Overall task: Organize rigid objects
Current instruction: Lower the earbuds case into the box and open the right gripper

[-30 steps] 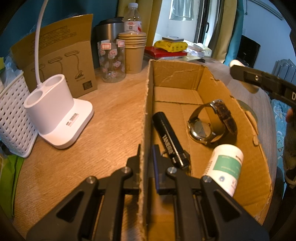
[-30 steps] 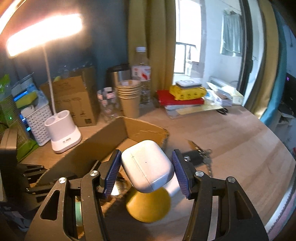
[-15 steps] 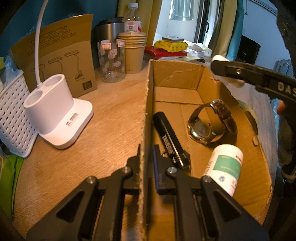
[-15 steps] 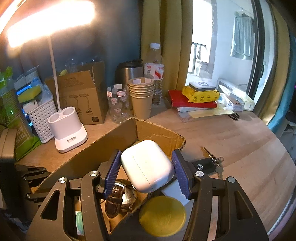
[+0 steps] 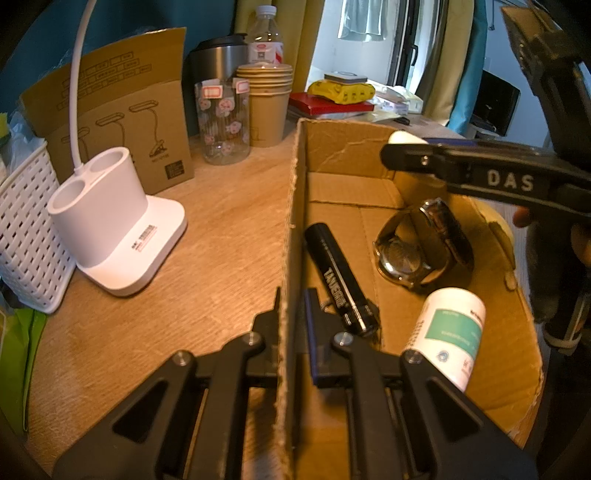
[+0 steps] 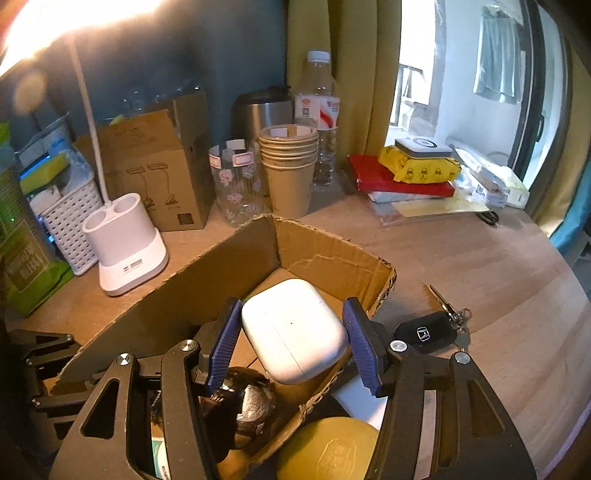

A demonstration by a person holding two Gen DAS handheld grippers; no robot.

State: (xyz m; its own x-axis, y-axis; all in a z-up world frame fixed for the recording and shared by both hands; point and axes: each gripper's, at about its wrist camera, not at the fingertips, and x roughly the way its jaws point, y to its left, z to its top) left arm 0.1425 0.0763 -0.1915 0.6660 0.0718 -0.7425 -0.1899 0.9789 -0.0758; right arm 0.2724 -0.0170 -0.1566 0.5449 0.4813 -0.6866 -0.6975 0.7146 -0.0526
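The right gripper (image 6: 291, 339) holds the white case (image 6: 293, 330) between its fingers, above the box (image 6: 334, 258), long axis across them. The left gripper (image 5: 291, 314) pinches the box wall.

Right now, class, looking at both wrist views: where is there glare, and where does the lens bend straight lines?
Right wrist view: the lit lamp head blows out the top-left corner into glare. Left wrist view: even warm light, no glare; the cardboard box wall bows, and dark corners ring the fisheye frame in both views.
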